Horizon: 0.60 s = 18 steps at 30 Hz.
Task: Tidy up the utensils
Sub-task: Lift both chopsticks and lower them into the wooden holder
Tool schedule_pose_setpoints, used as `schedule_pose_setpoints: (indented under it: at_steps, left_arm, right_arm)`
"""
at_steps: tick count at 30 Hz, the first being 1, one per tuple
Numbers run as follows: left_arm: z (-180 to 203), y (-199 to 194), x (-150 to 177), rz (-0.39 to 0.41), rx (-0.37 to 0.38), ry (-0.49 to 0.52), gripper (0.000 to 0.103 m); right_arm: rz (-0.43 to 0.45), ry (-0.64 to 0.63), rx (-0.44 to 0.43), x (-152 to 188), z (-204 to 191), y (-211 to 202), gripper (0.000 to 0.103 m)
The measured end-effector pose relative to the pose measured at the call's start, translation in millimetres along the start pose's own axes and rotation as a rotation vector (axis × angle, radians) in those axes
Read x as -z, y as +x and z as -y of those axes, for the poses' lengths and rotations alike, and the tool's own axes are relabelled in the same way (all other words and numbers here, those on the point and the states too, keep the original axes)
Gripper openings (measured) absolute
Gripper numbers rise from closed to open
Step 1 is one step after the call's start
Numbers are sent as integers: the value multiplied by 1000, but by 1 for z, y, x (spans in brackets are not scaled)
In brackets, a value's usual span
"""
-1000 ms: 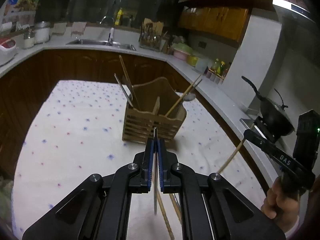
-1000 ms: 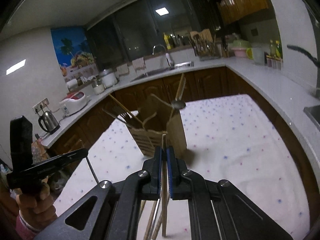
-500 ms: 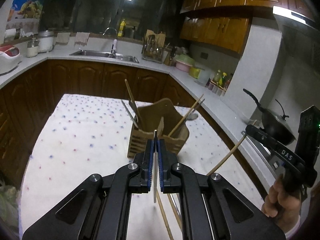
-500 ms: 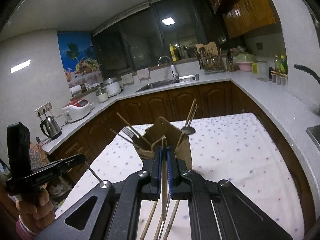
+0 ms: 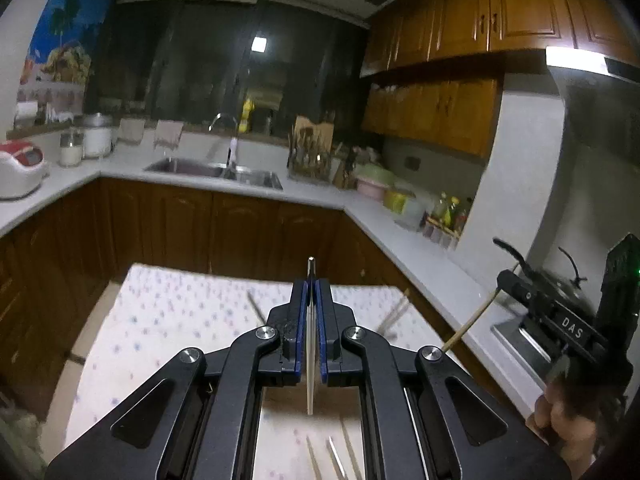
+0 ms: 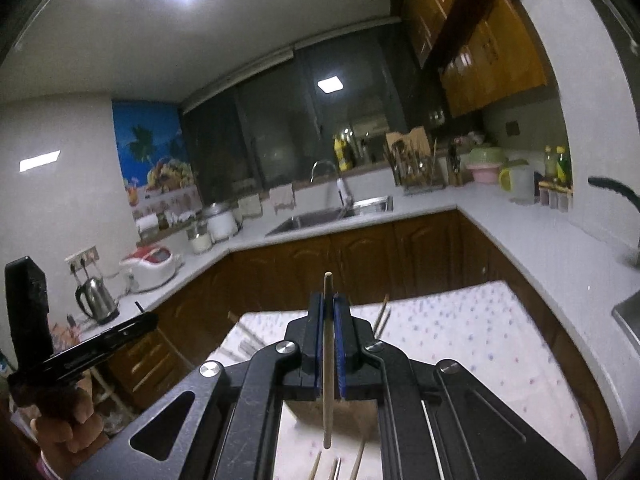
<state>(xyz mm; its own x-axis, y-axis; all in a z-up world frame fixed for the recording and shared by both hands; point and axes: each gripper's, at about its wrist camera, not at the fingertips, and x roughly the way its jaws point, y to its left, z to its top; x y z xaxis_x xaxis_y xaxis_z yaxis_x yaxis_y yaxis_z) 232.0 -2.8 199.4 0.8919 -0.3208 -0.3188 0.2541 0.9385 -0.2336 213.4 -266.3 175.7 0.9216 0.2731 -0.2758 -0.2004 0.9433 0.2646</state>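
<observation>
My left gripper [image 5: 310, 286] is shut on a thin metal utensil handle [image 5: 310, 344] that stands upright between its blue pads, high above the table. My right gripper [image 6: 328, 300] is shut on a wooden chopstick [image 6: 327, 360], also upright. The right gripper shows at the right edge of the left wrist view [image 5: 560, 320] with its chopstick [image 5: 472, 326] slanting down. The wooden utensil holder [image 6: 336, 414] is mostly hidden under the grippers; only tips of the utensils in it [image 5: 394, 314] stick out. More chopsticks [image 5: 332, 460] lie on the cloth below.
The table carries a white cloth with coloured dots [image 5: 168, 320]. Around it runs an L-shaped white counter with a sink [image 5: 216, 170], a rice cooker [image 5: 18, 168], a kettle [image 6: 96, 300], a dish rack [image 5: 312, 156] and a wok [image 5: 560, 276] on the stove at right.
Both grippers have risen and tilted up with their utensils. The holder has dropped from mid-view to beneath the grippers, and more of the kitchen walls and ceiling shows.
</observation>
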Motion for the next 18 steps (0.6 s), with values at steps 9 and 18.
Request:
schedule_pose_setpoints:
  at_steps: [9, 18]
  left_arm:
    - [-9, 52, -10, 26, -51, -40, 4]
    - [-29, 91, 37, -66, -69, -88, 4]
  right_arm:
    - [55, 38, 28, -21, 12, 36, 5]
    - [-3, 37, 55, 17, 18, 71, 5]
